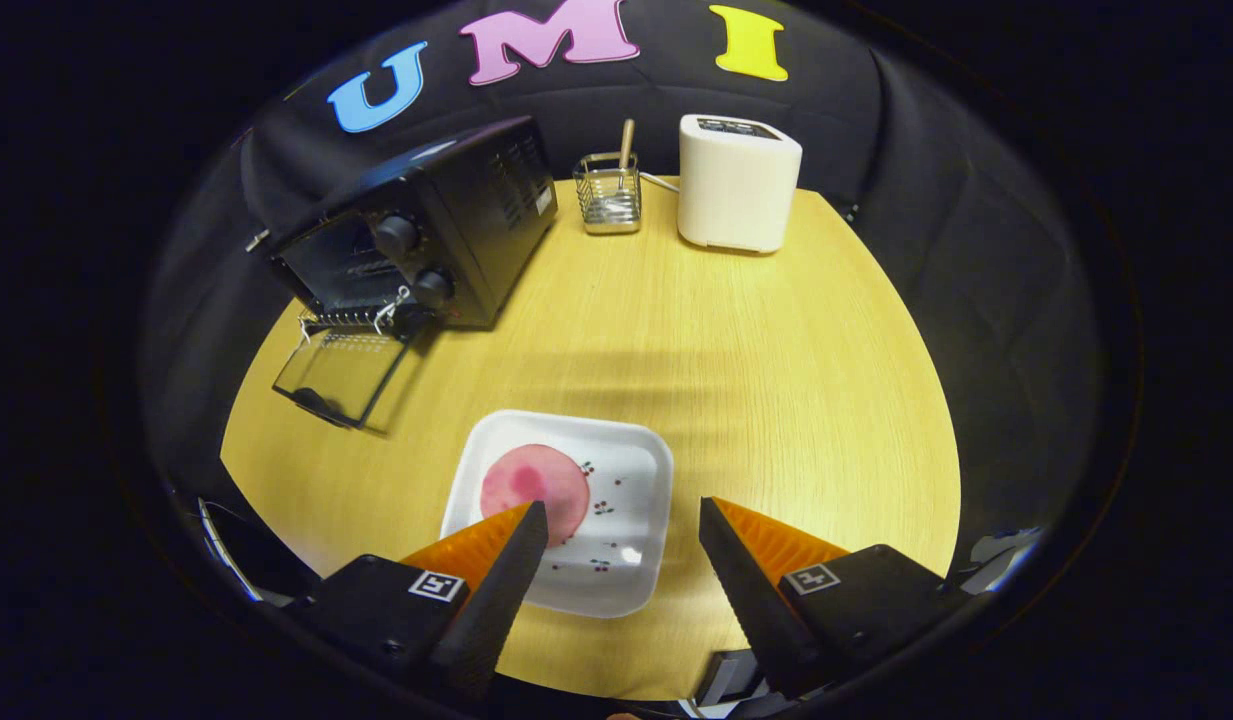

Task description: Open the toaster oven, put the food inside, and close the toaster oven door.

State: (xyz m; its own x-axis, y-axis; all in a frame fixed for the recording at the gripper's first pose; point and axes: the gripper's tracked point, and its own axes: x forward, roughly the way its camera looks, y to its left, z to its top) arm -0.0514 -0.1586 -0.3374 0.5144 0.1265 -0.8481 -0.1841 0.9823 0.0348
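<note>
A black toaster oven [426,240] stands at the far left of the round wooden table [756,380], its glass door [341,375] folded down flat in front of it. A white square plate [616,480] lies just ahead of my fingers, carrying a round pink slice of food [533,485]. My gripper [624,515] hovers above the plate's near side, open, nothing between its fingers. The left fingertip overlaps the near edge of the pink slice in the picture; whether it touches is unclear.
A white toaster [736,185] stands at the table's far edge. To its left is a small wire basket [608,195] holding a wooden utensil. Bare wood stretches between the plate and the oven.
</note>
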